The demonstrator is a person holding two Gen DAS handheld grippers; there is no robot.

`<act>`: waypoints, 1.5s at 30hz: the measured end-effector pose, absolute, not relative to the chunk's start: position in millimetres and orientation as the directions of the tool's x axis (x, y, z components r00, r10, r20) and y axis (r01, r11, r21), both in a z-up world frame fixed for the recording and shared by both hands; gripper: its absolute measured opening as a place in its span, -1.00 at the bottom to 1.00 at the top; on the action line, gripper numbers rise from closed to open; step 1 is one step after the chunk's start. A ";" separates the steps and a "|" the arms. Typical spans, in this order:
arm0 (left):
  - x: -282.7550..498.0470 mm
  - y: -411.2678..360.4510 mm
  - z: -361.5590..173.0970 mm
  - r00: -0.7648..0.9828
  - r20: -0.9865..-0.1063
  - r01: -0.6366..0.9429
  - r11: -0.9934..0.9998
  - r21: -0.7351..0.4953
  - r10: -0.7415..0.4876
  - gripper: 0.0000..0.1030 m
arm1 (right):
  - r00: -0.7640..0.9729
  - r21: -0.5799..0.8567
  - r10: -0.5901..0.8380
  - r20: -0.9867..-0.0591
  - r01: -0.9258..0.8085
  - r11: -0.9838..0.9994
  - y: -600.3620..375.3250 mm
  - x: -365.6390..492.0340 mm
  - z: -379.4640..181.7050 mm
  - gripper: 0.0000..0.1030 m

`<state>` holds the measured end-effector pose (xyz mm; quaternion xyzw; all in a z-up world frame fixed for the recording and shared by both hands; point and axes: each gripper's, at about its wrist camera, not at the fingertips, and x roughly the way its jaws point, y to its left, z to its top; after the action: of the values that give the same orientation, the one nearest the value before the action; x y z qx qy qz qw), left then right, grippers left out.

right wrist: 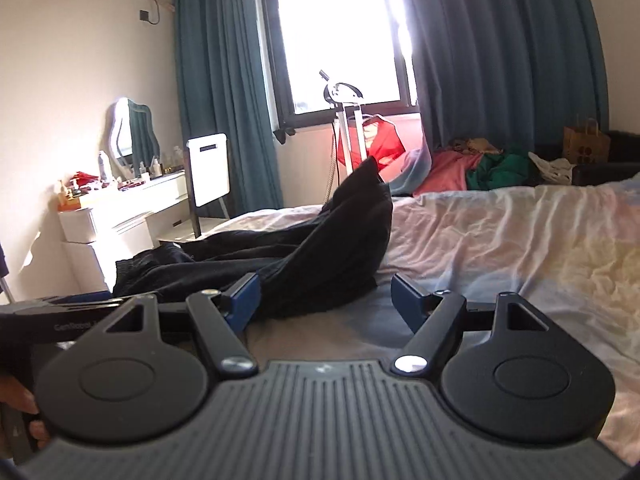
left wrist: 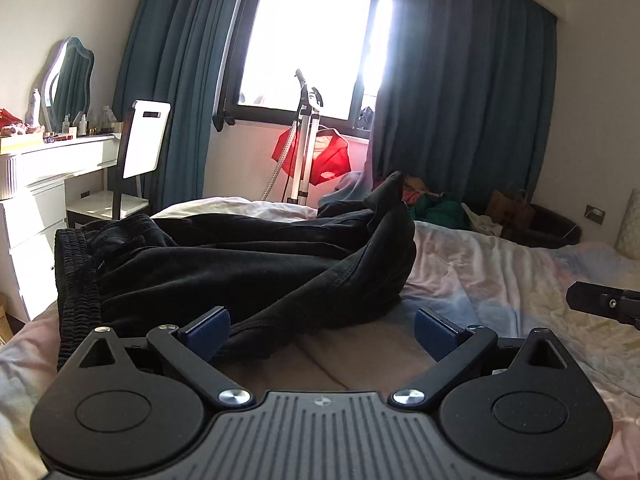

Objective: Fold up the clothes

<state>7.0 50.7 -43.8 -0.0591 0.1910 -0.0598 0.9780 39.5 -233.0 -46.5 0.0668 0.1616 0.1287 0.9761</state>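
Here, black trousers [left wrist: 224, 264] lie rumpled on the bed [left wrist: 500, 280], elastic waistband at the left, one leg bunched up into a peak toward the window [left wrist: 312, 36]. Left tool [left wrist: 322, 330]: jaws wide, nothing held; its left blue pad sits just beside a fold of the cloth, contact unclear. Right tool [right wrist: 324, 302]: jaws wide, empty, low over the sheet with the trousers just ahead and to the left of it.

Matt black cloth trousers [left wrist: 224, 264]
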 end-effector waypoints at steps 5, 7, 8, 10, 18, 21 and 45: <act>11.2 45.4 -52.7 0.912 -0.390 0.097 0.991 -0.090 -0.124 0.93 | 0.913 0.185 0.276 -0.300 -0.228 0.956 -232.7 40.5 -45.8 0.45; 16.2 41.6 -57.9 0.905 -0.408 0.098 0.992 -0.076 -0.121 0.93 | 0.910 0.197 0.279 -0.308 -0.226 0.954 -234.4 40.4 -46.9 0.45; 19.0 39.9 -60.7 0.900 -0.419 0.101 0.992 -0.071 -0.121 0.93 | 0.906 0.195 0.278 -0.318 -0.225 0.955 -235.3 40.4 -47.6 0.45; 25.8 36.5 -67.2 0.889 -0.441 0.105 0.992 -0.068 -0.124 0.93 | 0.906 0.194 0.267 -0.328 -0.212 0.958 -239.4 40.2 -47.6 0.45; 86.1 20.0 -78.8 0.864 -0.489 0.148 0.989 0.013 -0.123 0.90 | 0.919 0.202 0.200 -0.340 -0.137 0.970 -260.0 45.3 -47.9 0.45; 122.0 6.9 -79.3 0.859 -0.498 0.181 0.980 0.080 -0.118 0.85 | 0.914 0.159 0.145 -0.378 -0.091 0.983 -263.6 53.1 -54.5 0.45; 273.3 -116.8 -61.3 0.850 -0.434 0.406 0.896 0.178 -0.299 -0.95 | 0.854 0.217 0.085 -0.514 0.034 0.976 -302.6 153.4 -130.5 0.45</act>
<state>273.3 -116.8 -61.3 0.1327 0.2023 -0.1850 0.9525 153.4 -302.6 -130.5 0.1097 0.2702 0.0135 0.9564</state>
